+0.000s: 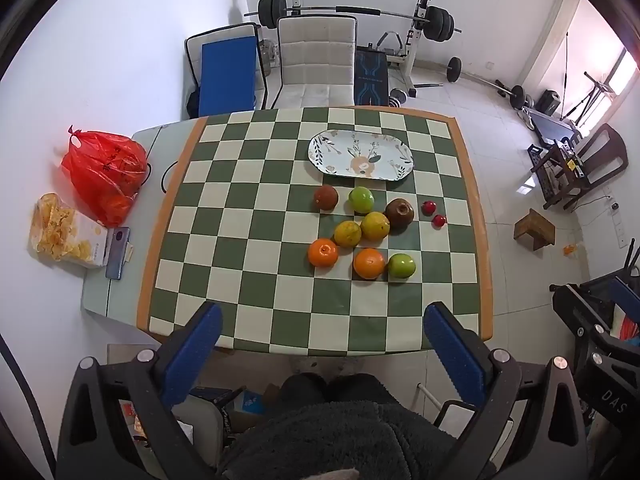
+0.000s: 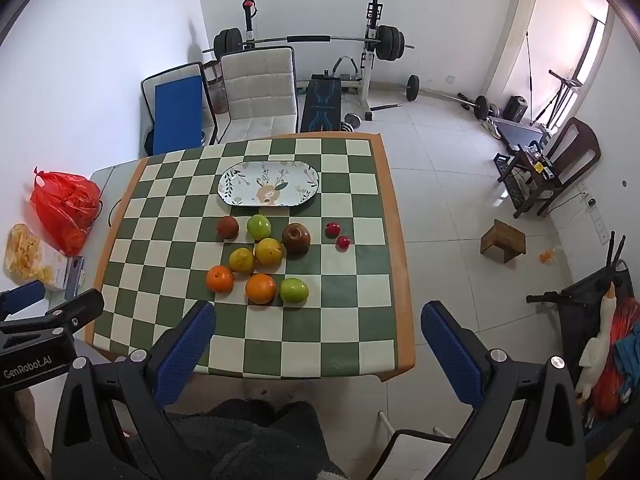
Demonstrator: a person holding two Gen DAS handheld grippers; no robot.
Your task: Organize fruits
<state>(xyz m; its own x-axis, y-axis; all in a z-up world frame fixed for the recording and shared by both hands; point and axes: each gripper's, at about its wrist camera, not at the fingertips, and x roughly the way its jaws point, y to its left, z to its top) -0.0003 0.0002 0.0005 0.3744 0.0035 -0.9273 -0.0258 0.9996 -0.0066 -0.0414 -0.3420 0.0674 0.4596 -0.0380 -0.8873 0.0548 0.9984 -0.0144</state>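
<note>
Both tools are held above the near edge of the surface [image 1: 256, 320] — my left tool [image 1: 320, 332] and right tool [image 2: 316, 330], fingers wide apart, gripping nothing. Beyond, the fruits [image 1: 362, 232] lie clustered mid-cloth — the floral plate [image 1: 320, 148] just behind them, bare.
</note>
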